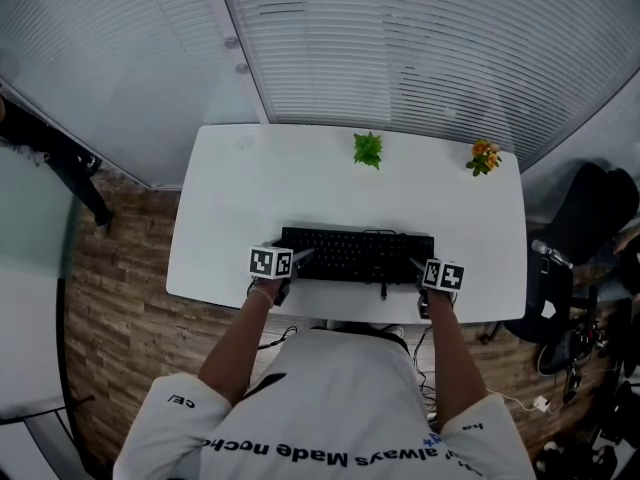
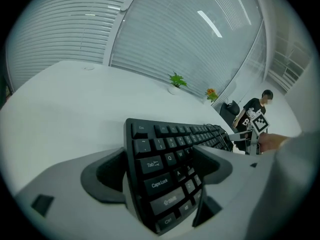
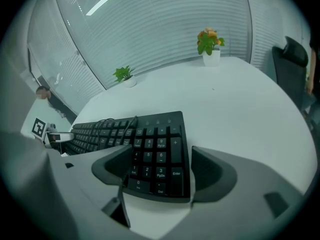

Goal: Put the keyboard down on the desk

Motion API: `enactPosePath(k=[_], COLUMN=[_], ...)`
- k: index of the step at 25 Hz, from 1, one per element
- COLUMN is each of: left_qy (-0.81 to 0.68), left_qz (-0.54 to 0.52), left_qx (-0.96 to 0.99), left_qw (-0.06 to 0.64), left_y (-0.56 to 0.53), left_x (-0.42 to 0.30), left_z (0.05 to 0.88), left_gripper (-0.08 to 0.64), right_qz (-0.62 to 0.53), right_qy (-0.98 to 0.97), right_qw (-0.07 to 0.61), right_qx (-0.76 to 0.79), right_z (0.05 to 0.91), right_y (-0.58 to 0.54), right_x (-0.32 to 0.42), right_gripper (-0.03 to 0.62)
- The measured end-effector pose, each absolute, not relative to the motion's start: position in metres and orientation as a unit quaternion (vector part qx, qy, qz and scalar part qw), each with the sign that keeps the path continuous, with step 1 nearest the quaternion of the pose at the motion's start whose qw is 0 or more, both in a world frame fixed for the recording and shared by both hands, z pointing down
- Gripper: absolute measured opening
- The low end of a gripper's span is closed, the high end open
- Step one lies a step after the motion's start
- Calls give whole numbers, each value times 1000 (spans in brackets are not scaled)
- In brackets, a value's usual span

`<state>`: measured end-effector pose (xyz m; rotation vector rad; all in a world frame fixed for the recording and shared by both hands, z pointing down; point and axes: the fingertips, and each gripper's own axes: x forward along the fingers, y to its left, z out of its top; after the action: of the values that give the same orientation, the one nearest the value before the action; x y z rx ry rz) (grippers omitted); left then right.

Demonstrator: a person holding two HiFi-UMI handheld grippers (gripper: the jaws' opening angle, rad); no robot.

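A black keyboard (image 1: 355, 255) lies flat along the front edge of the white desk (image 1: 300, 178). My left gripper (image 1: 300, 259) is at its left end and my right gripper (image 1: 415, 265) at its right end. In the left gripper view the Tab and Caps Lock end of the keyboard (image 2: 175, 144) sits between the wide jaws of my left gripper (image 2: 165, 169). In the right gripper view the number-pad end of the keyboard (image 3: 155, 149) sits between the jaws of my right gripper (image 3: 160, 171). Both pairs of jaws stand wide, and no pad visibly presses on the keyboard.
A small green plant (image 1: 368, 149) and an orange-flowered pot (image 1: 484, 156) stand at the desk's far edge. The keyboard's cable (image 3: 117, 124) lies looped over its keys. A black chair (image 1: 590, 218) stands off the desk's right end, and a person (image 2: 254, 110) is there too.
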<state>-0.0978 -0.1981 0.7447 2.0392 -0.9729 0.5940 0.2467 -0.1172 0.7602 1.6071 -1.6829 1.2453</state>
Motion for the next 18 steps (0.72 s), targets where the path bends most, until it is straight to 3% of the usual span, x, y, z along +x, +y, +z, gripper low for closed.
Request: enactPosePath(k=[6, 13, 18], left_qy=[-400, -414, -406], left_qz=[259, 294, 235], left_qx=[796, 812, 845], left_qw=[373, 288, 258], left_y=[-196, -208, -207], left_x=[-102, -106, -91], left_z=[748, 722, 674], left_gripper=[414, 413, 411], right_qz=[441, 407, 342], right_qy=[-630, -640, -656], right_qw=[260, 280, 274], right_qx=[584, 588, 615], right_z=[757, 748, 714], right_y=[-119, -121, -127], right_x=[244, 244, 254], right_gripper=[371, 365, 265])
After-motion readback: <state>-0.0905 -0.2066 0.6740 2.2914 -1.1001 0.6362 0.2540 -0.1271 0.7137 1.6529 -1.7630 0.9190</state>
